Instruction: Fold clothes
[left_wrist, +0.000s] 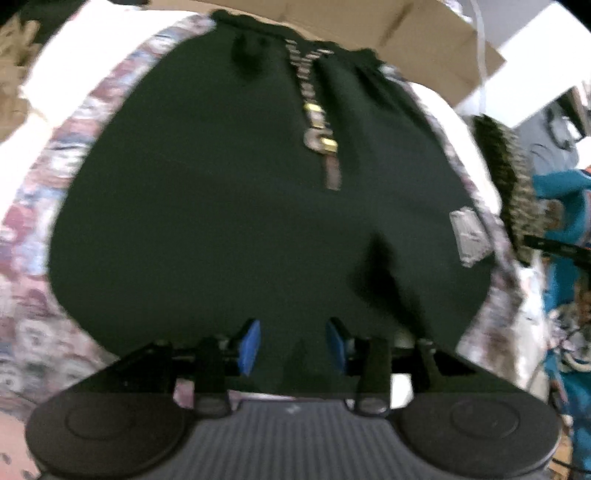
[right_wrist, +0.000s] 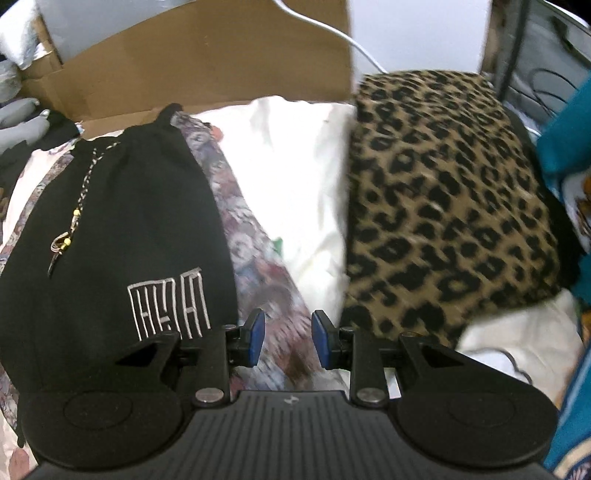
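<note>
Your left gripper (left_wrist: 293, 341) hangs over the black garment (left_wrist: 229, 192) with its fingers part open and nothing between them; your right gripper (right_wrist: 288, 341) is the same — part open and empty — above the floral cloth (right_wrist: 255, 254) just beside the garment's right edge.

The black garment lies flat on that floral cloth, filling the left wrist view. It looks like soft, light knit that will sag and crease, not slide. Its gathered waistband sits toward 12 o'clock, with the beaded drawstring (left_wrist: 317, 122) trailing down toward 6, so its long axis runs 12 to 6. The white embroidered logo (right_wrist: 168, 306) is near its lower right corner, at about 4 o'clock in the left view.

Pinch hems or corners, not the cord. The leopard-print cloth (right_wrist: 443, 206) lies well to 3 o'clock.
</note>
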